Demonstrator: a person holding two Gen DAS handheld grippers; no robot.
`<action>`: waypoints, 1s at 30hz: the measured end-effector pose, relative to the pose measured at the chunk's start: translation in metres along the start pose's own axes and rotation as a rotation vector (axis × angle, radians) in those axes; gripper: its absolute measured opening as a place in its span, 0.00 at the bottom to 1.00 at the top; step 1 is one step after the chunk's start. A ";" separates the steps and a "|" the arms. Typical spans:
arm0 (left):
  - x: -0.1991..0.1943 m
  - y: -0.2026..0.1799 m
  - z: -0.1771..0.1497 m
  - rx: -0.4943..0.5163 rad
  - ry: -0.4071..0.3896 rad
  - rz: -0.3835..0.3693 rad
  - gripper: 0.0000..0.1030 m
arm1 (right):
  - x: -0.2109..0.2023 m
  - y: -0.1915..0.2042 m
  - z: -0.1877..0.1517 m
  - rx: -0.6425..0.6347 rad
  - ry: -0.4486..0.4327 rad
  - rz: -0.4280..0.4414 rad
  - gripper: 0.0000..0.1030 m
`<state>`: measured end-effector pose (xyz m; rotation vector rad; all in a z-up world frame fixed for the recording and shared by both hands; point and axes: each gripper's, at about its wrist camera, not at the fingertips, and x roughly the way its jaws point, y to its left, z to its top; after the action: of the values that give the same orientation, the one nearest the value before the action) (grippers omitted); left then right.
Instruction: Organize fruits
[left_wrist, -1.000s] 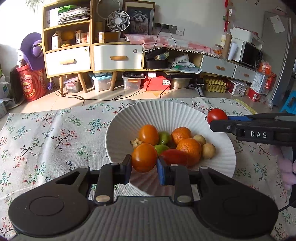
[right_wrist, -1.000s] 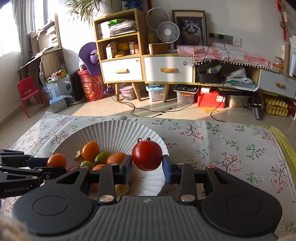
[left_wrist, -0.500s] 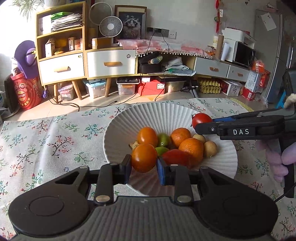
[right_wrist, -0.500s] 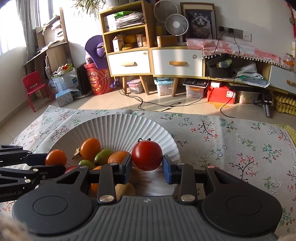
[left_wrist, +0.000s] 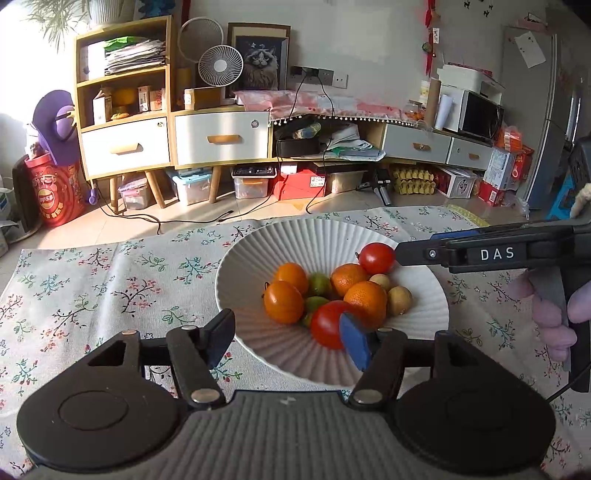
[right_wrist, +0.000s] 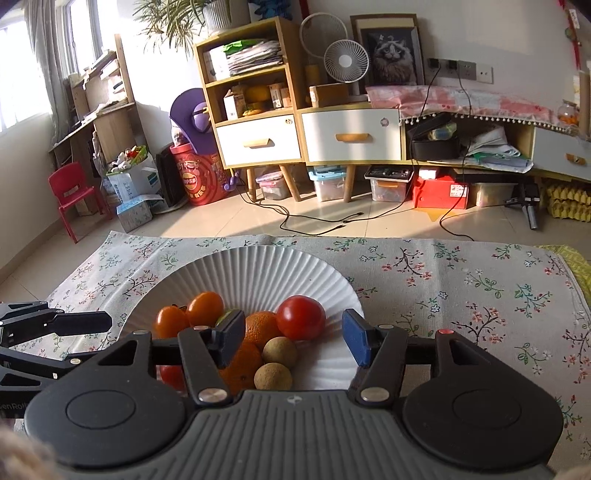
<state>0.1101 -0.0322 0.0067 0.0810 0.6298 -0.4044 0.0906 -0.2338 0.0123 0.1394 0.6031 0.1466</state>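
Observation:
A white ribbed plate (left_wrist: 325, 236) (right_wrist: 258, 266) on the flowered cloth holds a pile of fruit: oranges (left_wrist: 365, 299), green limes (left_wrist: 319, 284), brown longans (right_wrist: 280, 352) and two red tomatoes. My left gripper (left_wrist: 288, 341) is open over the plate's near rim; an orange fruit (left_wrist: 283, 301) lies on the pile just beyond it. My right gripper (right_wrist: 293, 338) is open; a red tomato (right_wrist: 301, 322) (left_wrist: 376, 257) lies on the plate just past its fingertips. The right gripper shows in the left wrist view (left_wrist: 413, 251) from the side.
The flowered cloth (left_wrist: 110, 280) (right_wrist: 461, 280) covers the low surface around the plate. Beyond its far edge lie a tiled floor with cables, cabinets, storage boxes and a red chair (right_wrist: 70, 192). The left gripper's fingers (right_wrist: 74, 321) reach in from the left of the plate.
Both grippers have opened. The left one let go of the orange fruit and the right one let go of the red tomato; both fruits now rest on the plate.

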 end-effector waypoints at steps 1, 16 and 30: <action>-0.003 0.000 -0.001 -0.006 0.005 0.001 0.69 | -0.003 0.000 -0.001 0.001 -0.001 -0.008 0.60; -0.034 -0.004 -0.025 -0.061 0.103 0.068 0.93 | -0.034 0.017 -0.019 0.003 0.054 -0.122 0.75; -0.058 -0.007 -0.047 -0.139 0.182 0.184 0.98 | -0.059 0.046 -0.052 0.024 0.142 -0.184 0.91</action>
<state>0.0387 -0.0094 0.0030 0.0428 0.8215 -0.1752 0.0084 -0.1943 0.0111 0.0964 0.7565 -0.0296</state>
